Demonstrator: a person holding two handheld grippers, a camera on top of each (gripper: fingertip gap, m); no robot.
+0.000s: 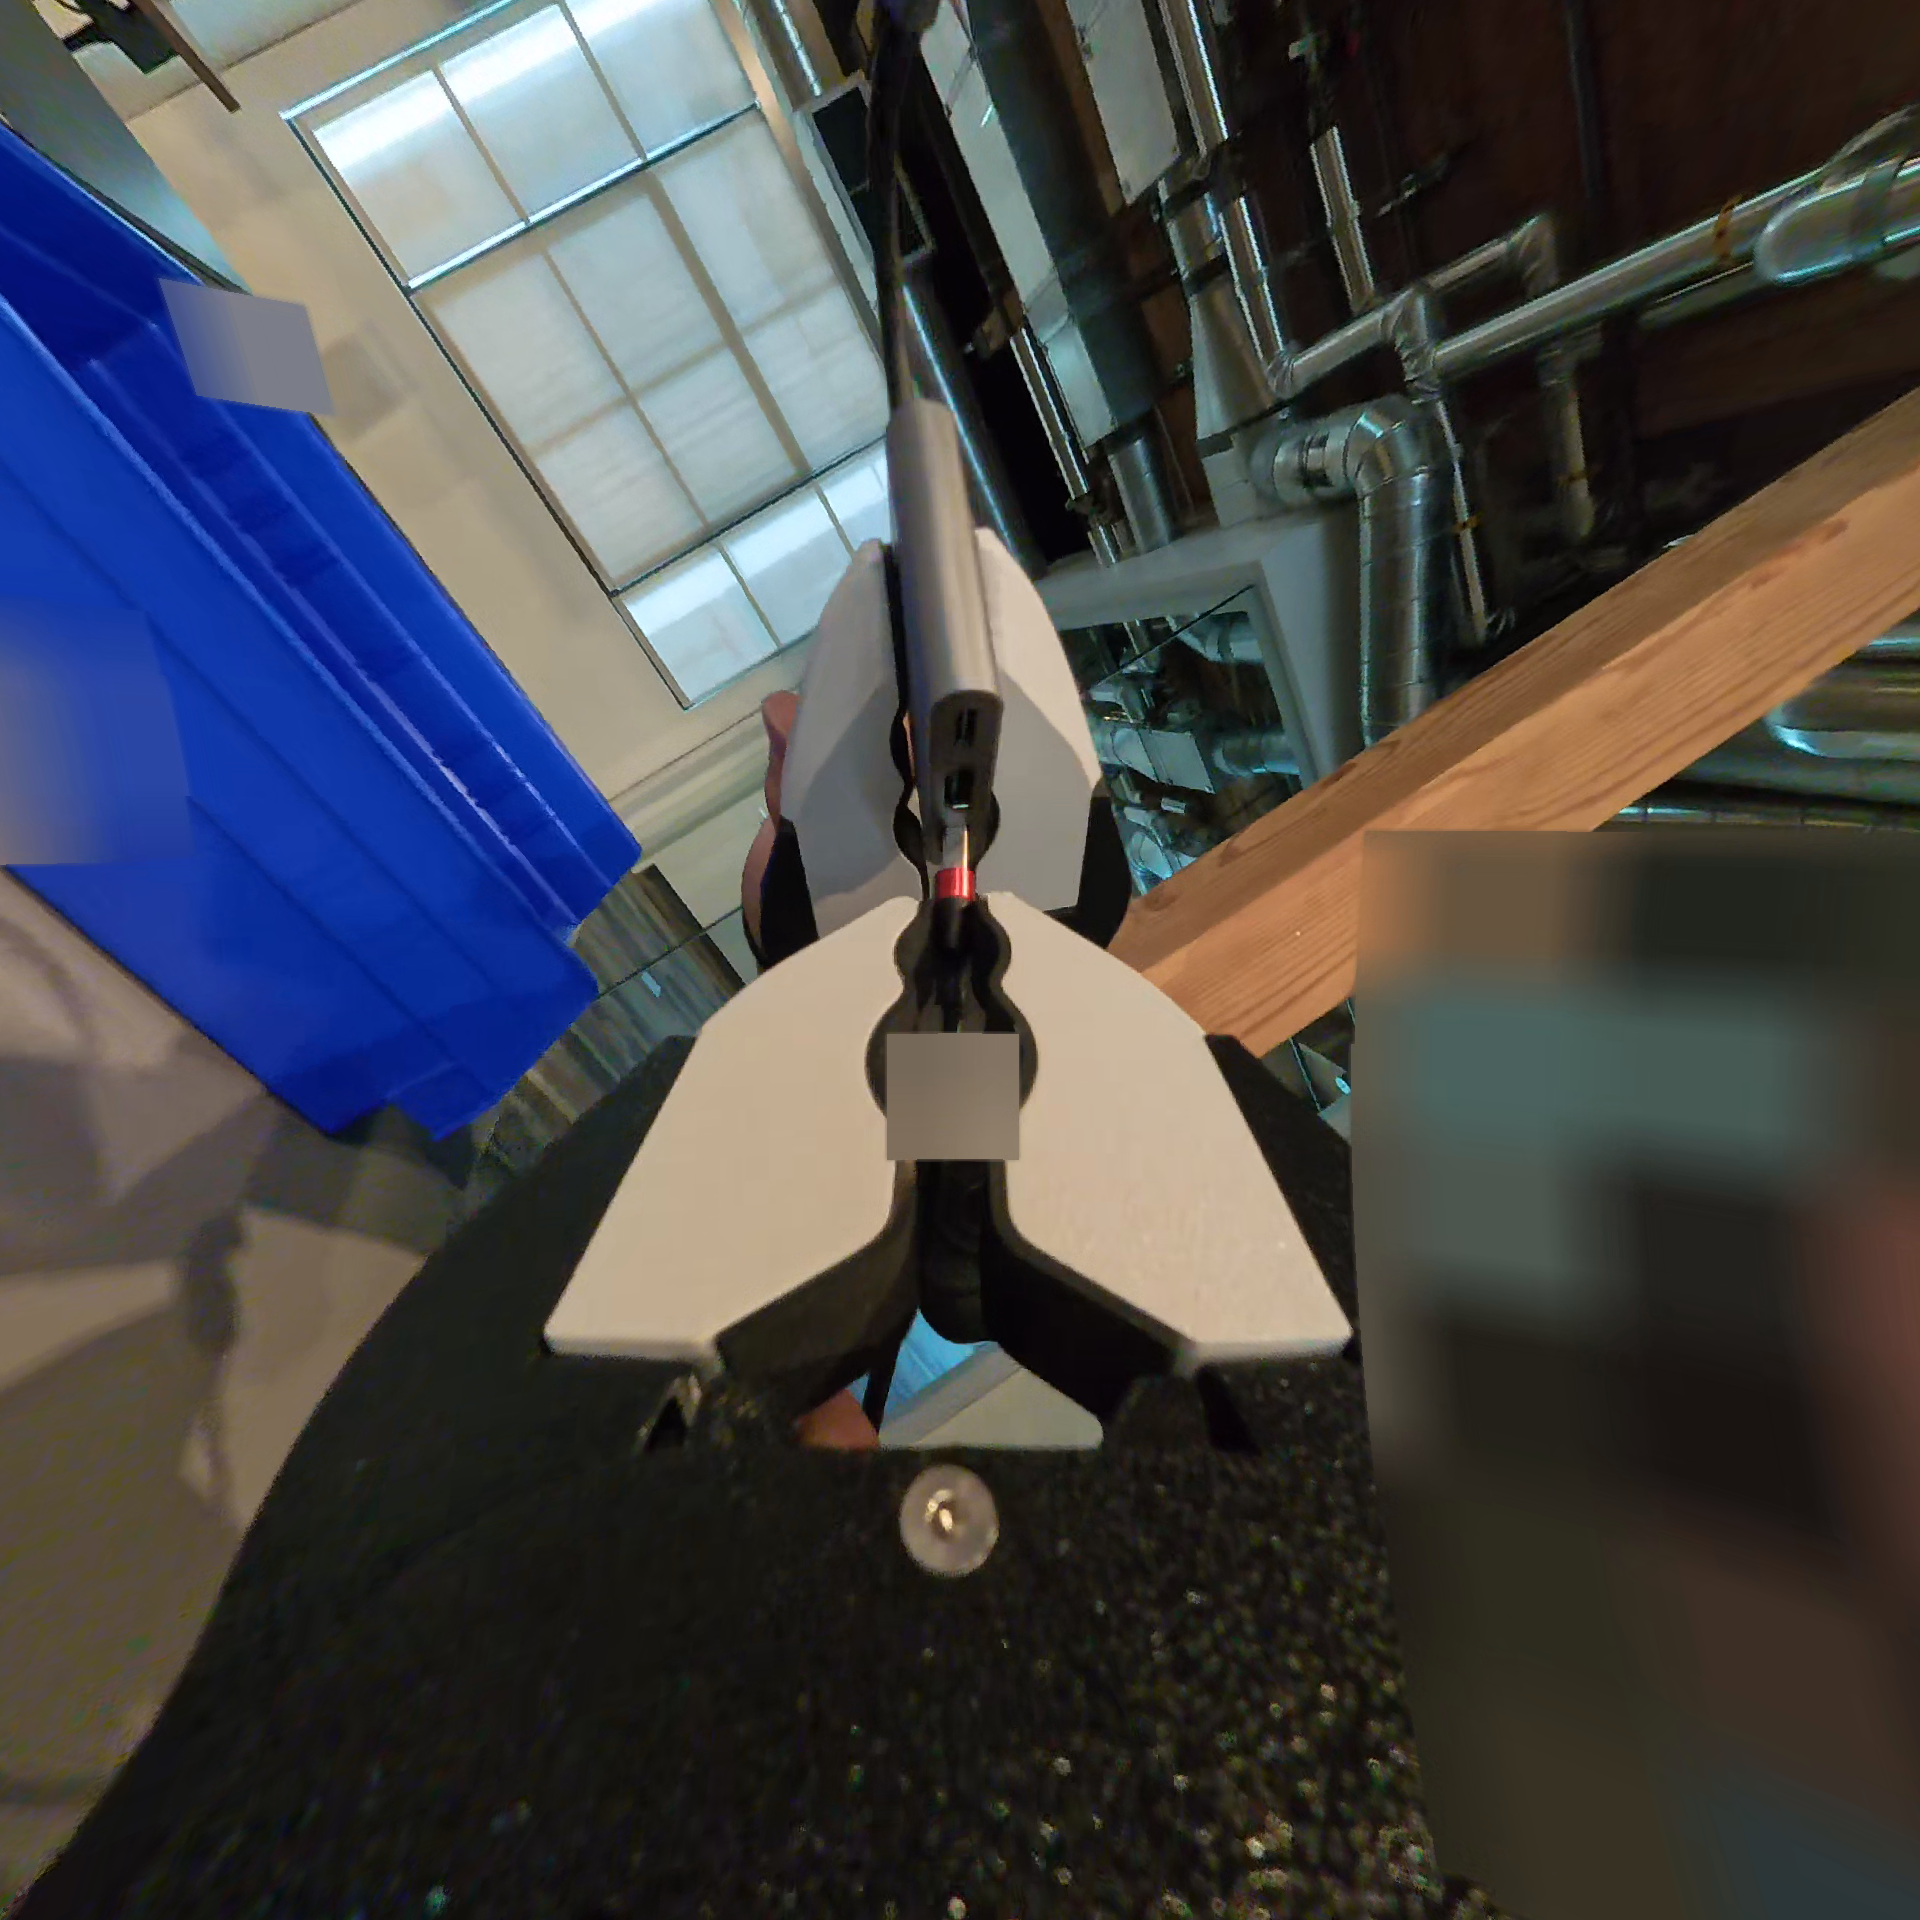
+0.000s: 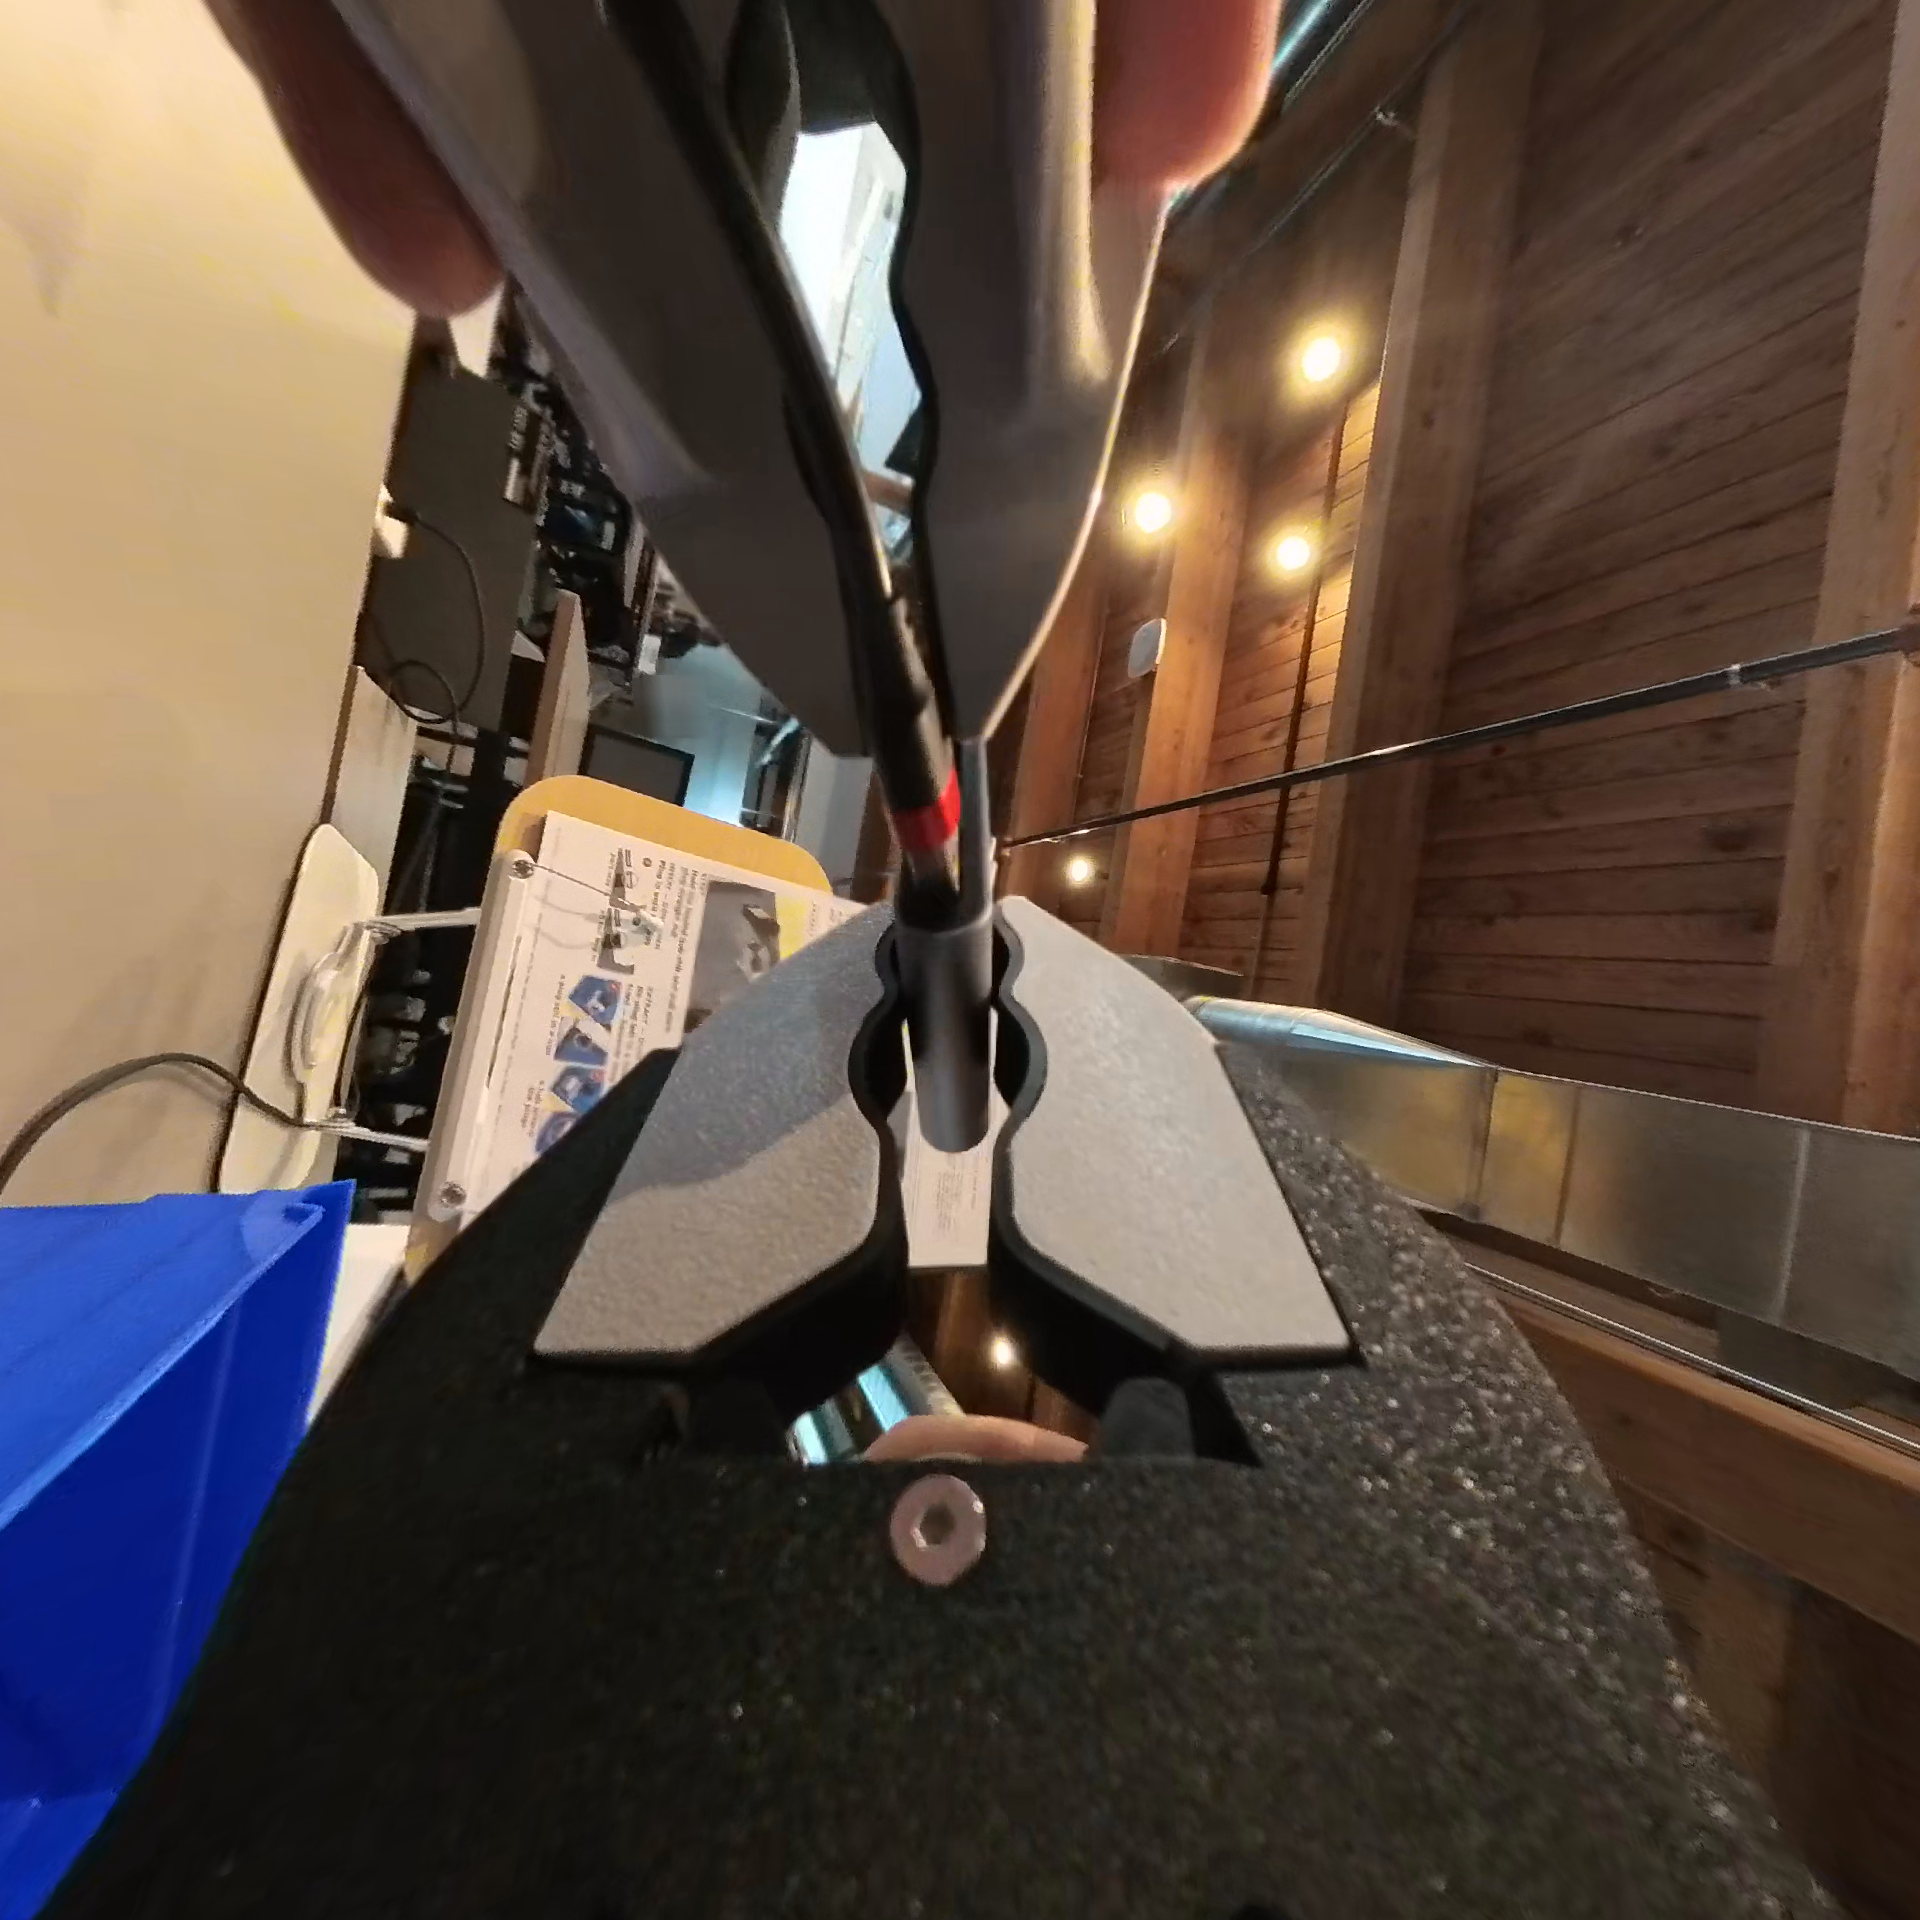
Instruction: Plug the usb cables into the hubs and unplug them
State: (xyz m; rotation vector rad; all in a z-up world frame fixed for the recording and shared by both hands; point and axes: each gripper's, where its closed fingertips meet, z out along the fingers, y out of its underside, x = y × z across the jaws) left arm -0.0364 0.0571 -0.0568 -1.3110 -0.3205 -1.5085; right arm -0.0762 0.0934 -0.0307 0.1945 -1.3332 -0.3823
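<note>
Fingers [image 1: 1091, 1143] of the left gripper [image 1: 948, 940] pinch a black USB cable [image 1: 951, 920] with a red collar; its metal tip meets the lowest port of the grey hub [image 1: 940, 582], seemingly partly seated. Only this view shows the ports. Right gripper [image 2: 943, 997] clamps the hub's body [image 2: 951, 1039], in mid-air. Beyond: blue bins [image 1: 260, 675], a wooden beam [image 1: 1558, 748], ceiling ducts.

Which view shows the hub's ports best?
The left wrist view: the grey hub, held in the right gripper, turns its port edge to the camera, with the red-ringed plug at its lower end. The right wrist view shows only the hub's narrow end, no ports.
</note>
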